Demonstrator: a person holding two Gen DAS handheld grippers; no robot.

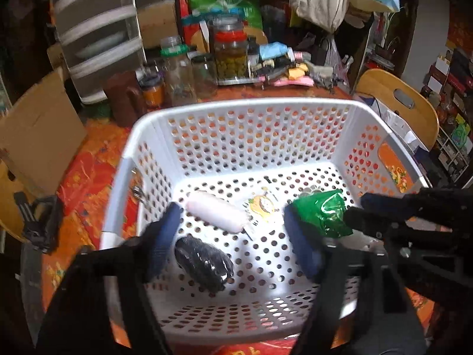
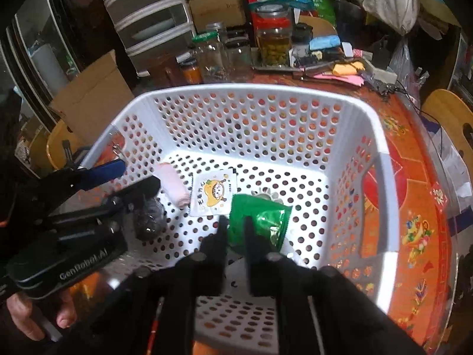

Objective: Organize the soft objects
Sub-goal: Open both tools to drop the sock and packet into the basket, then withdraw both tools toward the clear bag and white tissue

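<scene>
Your right claw (image 2: pixel 235 230) is pinched on the green packet (image 2: pixel 260 222), held low inside the white basket (image 2: pixel 387 183) near its right wall. Only the right cam shows that pinch head-on; from the left cam you see the packet (image 1: pixel 322 213) side-on w/ the right claw (image 1: pixel 351 219) reaching in from the right.

Your left claw (image 1: pixel 233 233) hangs wide over the basket (image 1: pixel 236 103), nothing between its blue pads (image 1: pixel 165 233). The right cam shows it from outside (image 2: pixel 133 174), plus your bare hand (image 2: pixel 32 313) on its handle, which the left cam can't show.

Count in the basket, 4 soft items: 1 green packet, 1 pink roll (image 1: pixel 215 211), 1 black bundle (image 1: pixel 204 261) in clear wrap, 1 flat cartoon pouch (image 1: pixel 261 207). Roll and pouch touch; the bundle lies just beside the roll, nearer you.

The basket sits on the red-orange table (image 2: pixel 414 207). Behind it: jars (image 2: pixel 272 41), drawer unit (image 2: pixel 147 20), cardboard (image 1: pixel 38 130).
</scene>
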